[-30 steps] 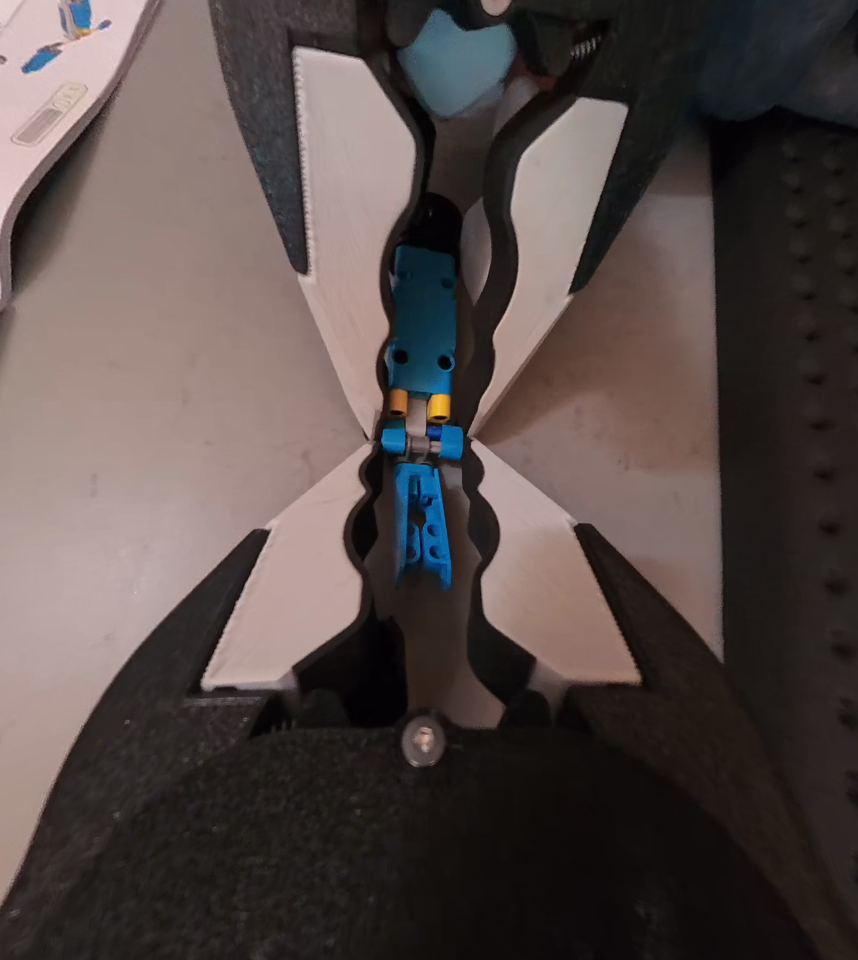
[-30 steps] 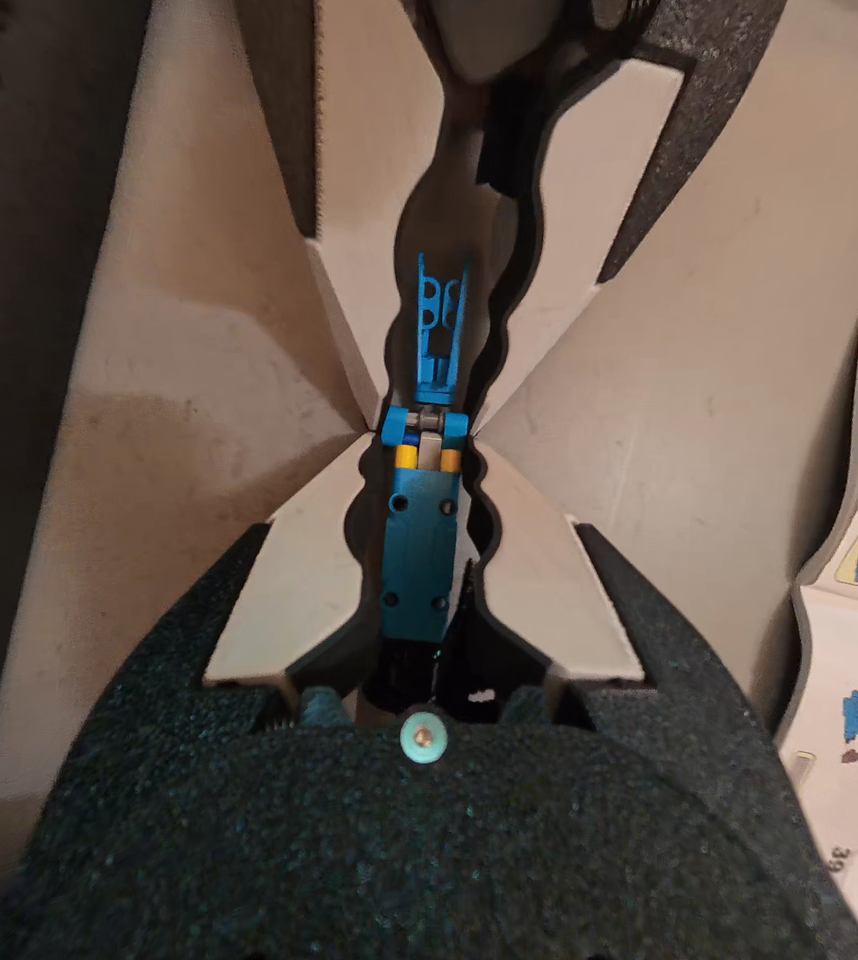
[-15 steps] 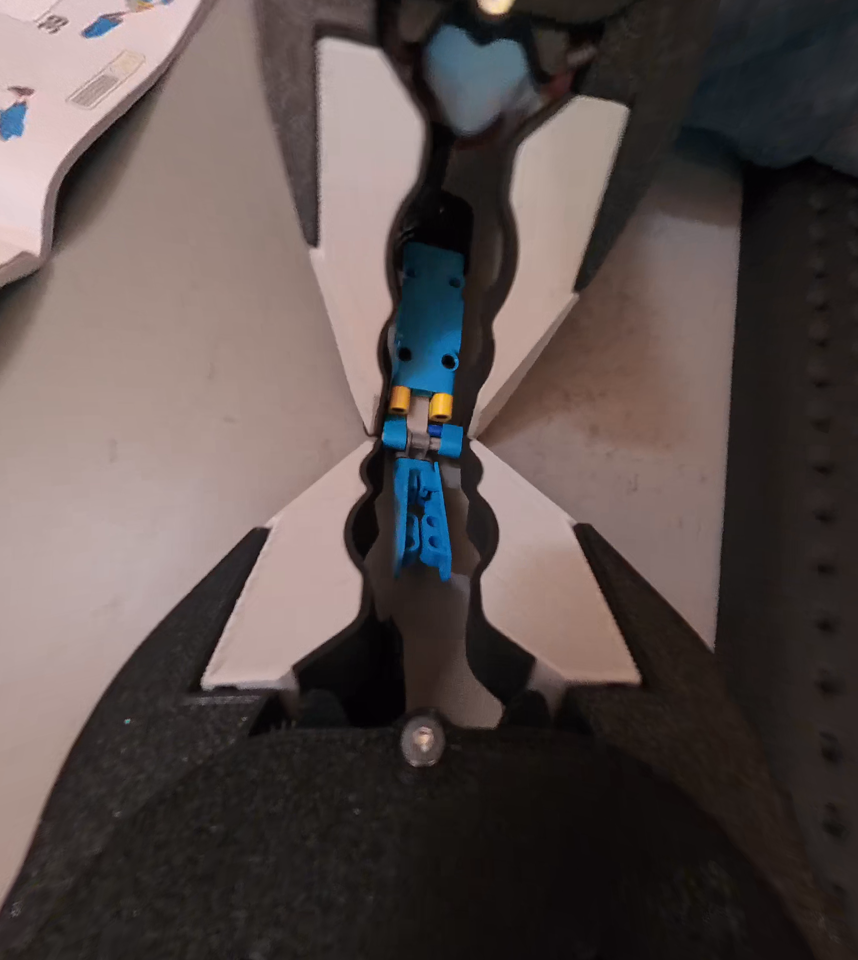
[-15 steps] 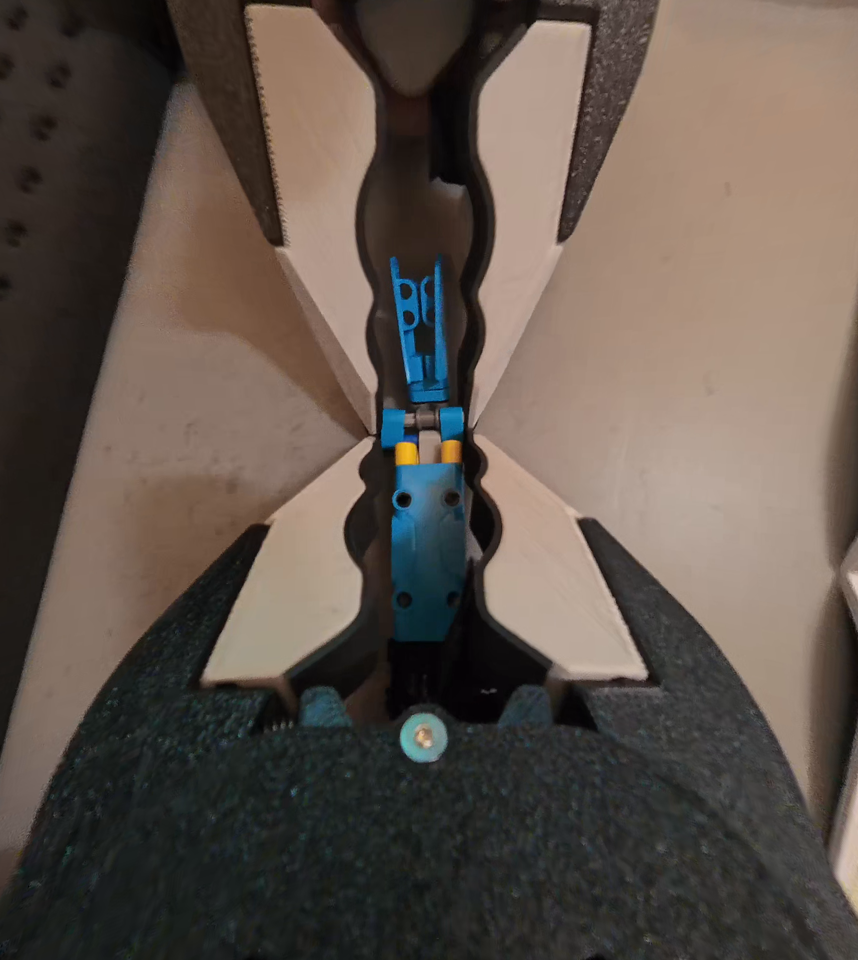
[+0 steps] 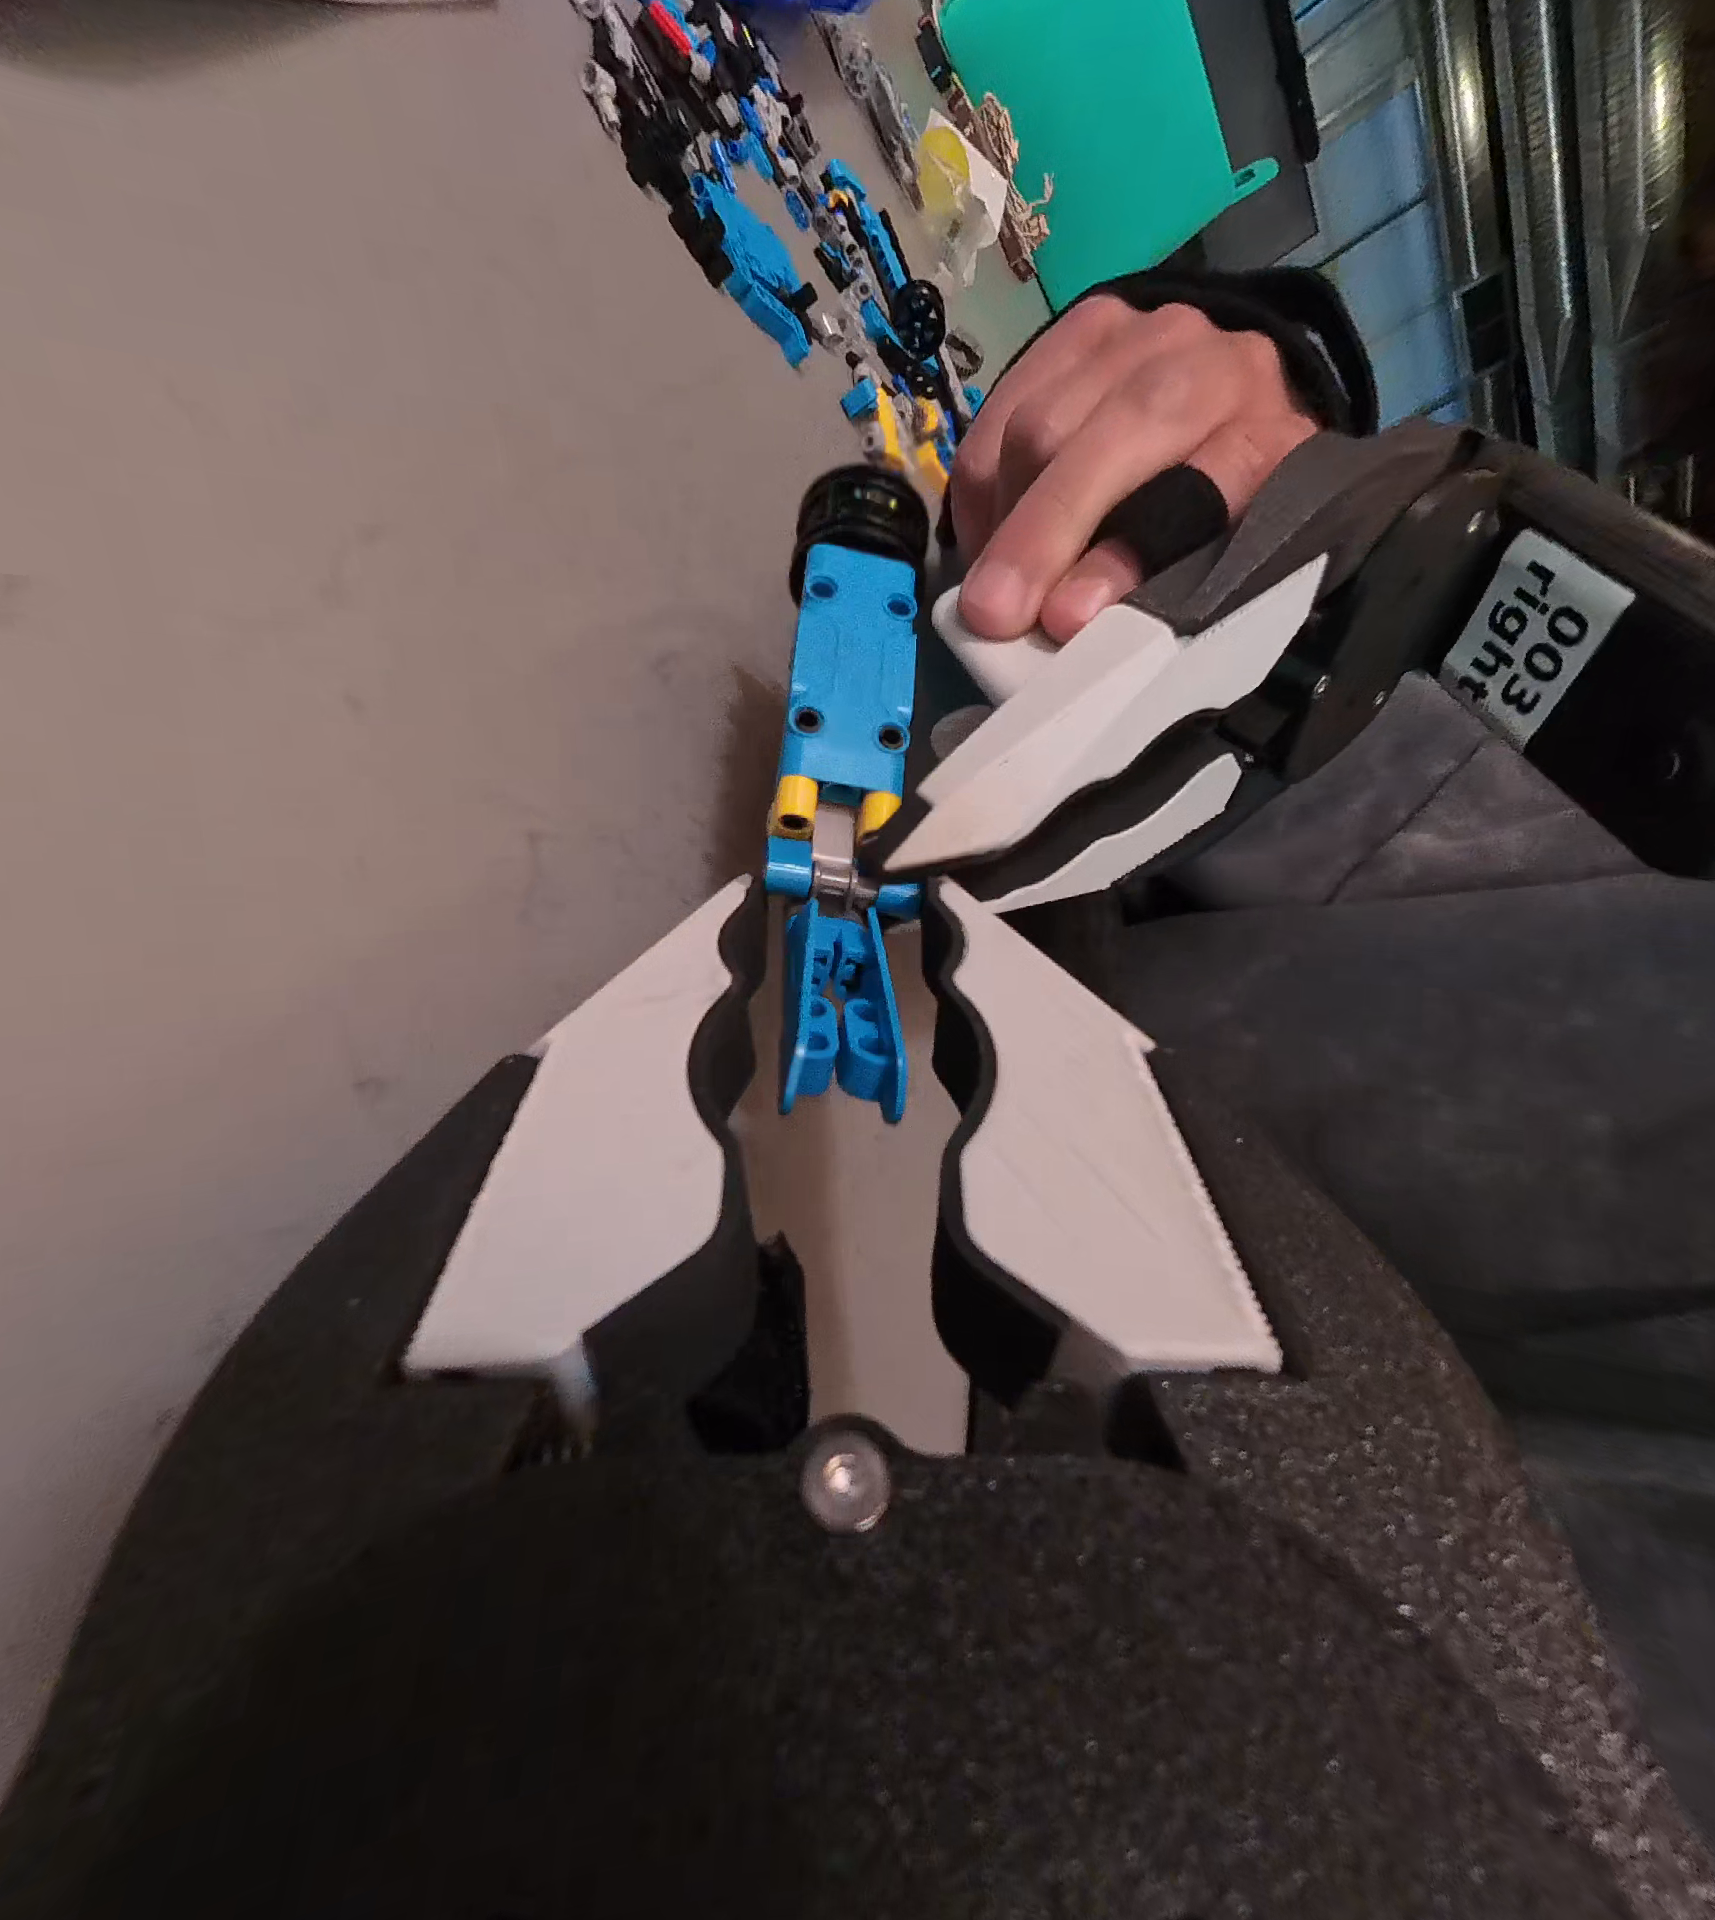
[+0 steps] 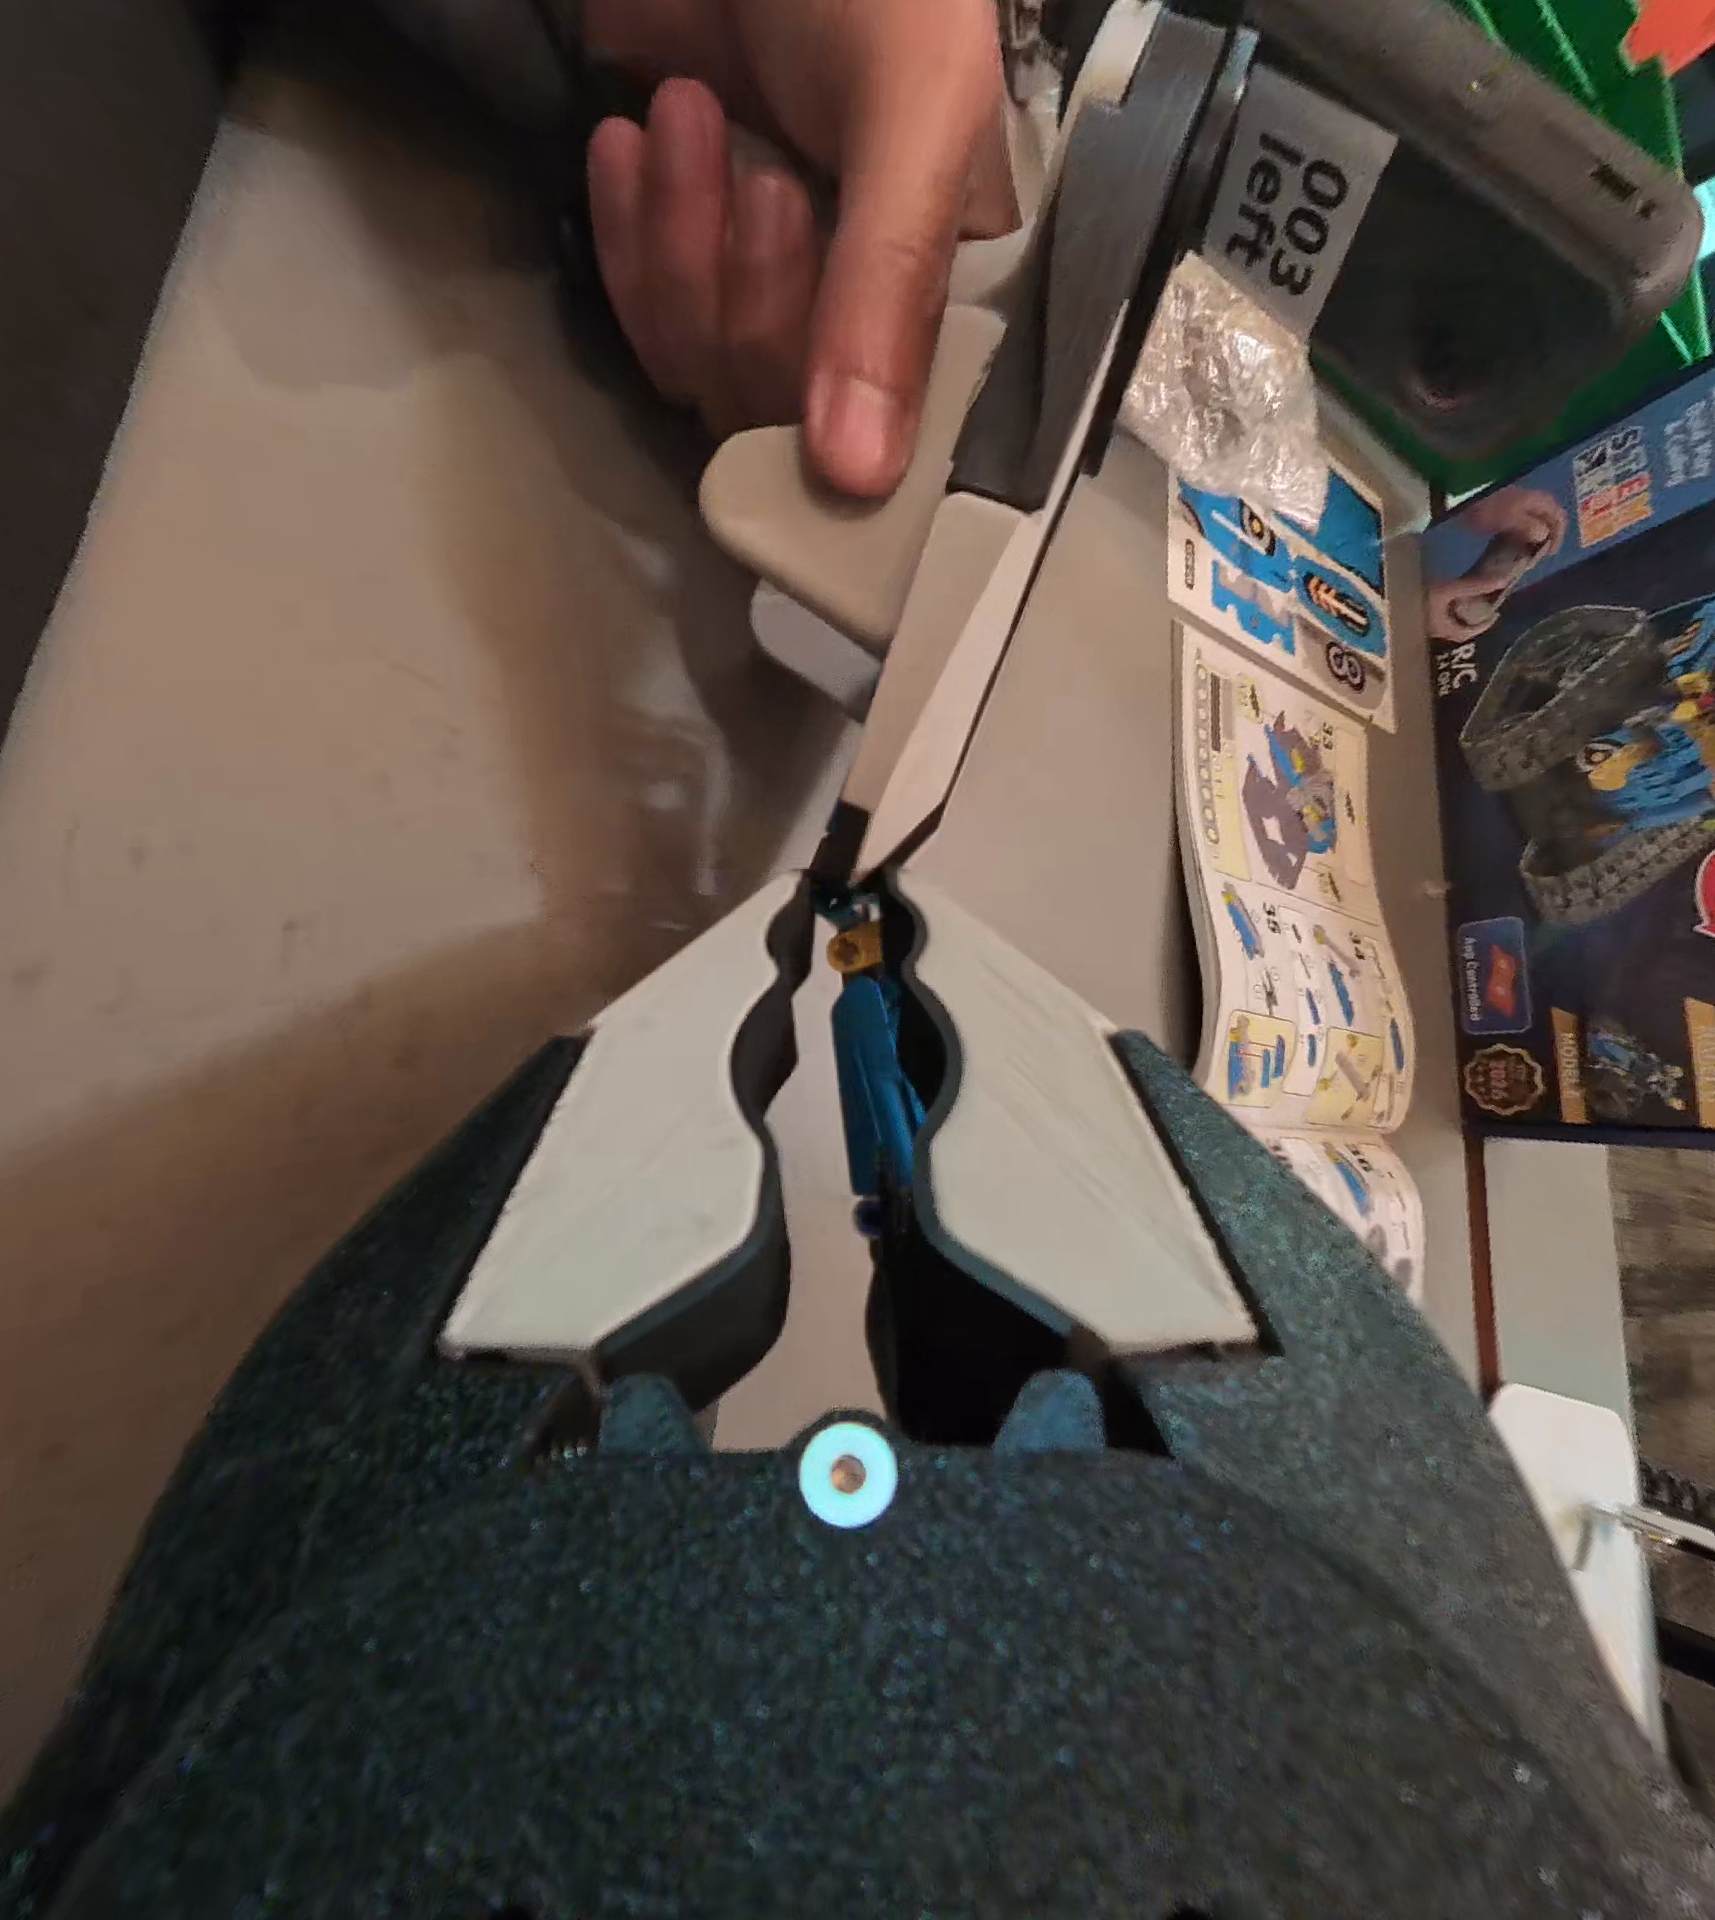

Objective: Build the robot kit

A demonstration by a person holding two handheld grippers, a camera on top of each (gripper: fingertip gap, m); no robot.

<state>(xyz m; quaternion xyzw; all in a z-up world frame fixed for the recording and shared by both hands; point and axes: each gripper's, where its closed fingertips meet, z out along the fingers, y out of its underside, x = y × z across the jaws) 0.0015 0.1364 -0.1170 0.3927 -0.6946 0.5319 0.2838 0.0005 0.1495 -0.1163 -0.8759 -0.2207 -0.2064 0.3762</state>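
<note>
A blue brick assembly [image 5: 848, 686] has a black wheel [image 5: 858, 514] at its far end, yellow pins and a blue forked arm [image 5: 842, 1029]. My left gripper [image 5: 842, 891] is shut on its crossbar, with the forked arm lying between the fingers. My right gripper [image 5: 931, 883] comes in from the right at an angle, tips at the same joint. In the right wrist view my right gripper [image 6: 842, 888] is shut on the assembly [image 6: 868, 1081], seen edge-on with a yellow pin [image 6: 853, 920] at the tips. The left gripper [image 6: 853, 862] meets it from above. All is held above the grey table [image 5: 313, 520].
A pile of loose bricks [image 5: 780, 208] and a green board [image 5: 1092, 135] lie far off. An open instruction booklet [image 6: 1289, 904], a printed box [image 6: 1642, 779] and a crinkled bag [image 6: 1227, 384] lie to the right. Hands [image 5: 1113, 447] [image 6: 832, 208] hold the grippers. Dark cloth [image 5: 1455, 1143] lies alongside. The grippers are tip to tip, or close to it.
The grippers stood nose to nose in line; now the right one is turned at an angle to the left. The assembly shows edge-on in the right view. Both views have swung.
</note>
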